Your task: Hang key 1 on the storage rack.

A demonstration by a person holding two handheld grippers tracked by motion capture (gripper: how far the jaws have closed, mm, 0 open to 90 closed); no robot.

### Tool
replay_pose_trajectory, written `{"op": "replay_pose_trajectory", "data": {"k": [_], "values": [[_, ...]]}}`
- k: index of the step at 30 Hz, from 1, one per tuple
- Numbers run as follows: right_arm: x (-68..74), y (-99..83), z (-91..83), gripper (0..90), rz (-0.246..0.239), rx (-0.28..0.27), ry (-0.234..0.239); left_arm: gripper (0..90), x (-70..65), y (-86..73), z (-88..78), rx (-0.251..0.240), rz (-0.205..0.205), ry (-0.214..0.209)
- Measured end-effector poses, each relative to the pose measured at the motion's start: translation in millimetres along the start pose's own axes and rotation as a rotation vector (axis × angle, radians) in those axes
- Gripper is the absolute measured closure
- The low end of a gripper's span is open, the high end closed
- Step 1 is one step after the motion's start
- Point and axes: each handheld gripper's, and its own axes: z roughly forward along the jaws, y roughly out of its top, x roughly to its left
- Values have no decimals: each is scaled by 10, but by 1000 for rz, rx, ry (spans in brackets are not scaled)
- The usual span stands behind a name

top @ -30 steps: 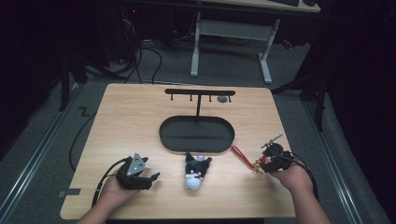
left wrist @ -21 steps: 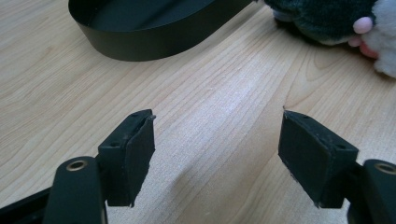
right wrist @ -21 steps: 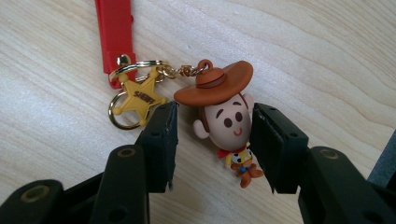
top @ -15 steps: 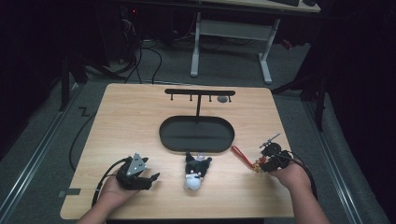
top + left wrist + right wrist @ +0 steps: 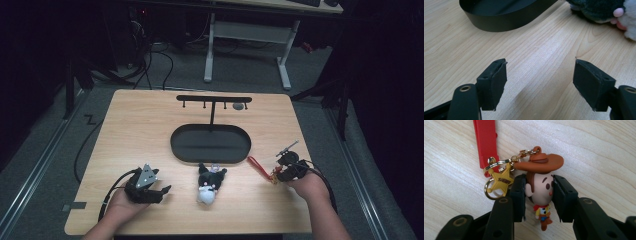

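Right claw (image 5: 539, 192) newly around cowboy keychain (image 5: 541, 187)

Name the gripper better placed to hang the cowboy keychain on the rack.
Right. The right gripper has just closed on the cowboy keychain; the left gripper rests open, apart from it. The rack stands behind the tray.

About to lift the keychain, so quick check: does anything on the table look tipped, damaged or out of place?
Nothing stands out. The right gripper is shut squarely on the cowboy keychain, the plush lies by the tray, and the rack stands upright.
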Motion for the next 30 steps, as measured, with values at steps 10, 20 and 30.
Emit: {"op": "replay_pose_trajectory", "data": {"k": [10, 20, 30], "values": [[-13, 2, -2, 654, 49, 10, 11, 279, -4, -2, -13, -6, 2, 0], [5, 5, -165, 665, 72, 23, 35, 283, 4, -2, 2, -4, -1, -3], [122, -19, -495, 665, 73, -2, 71, 283, -22, 18, 8, -9, 8, -10]]}}
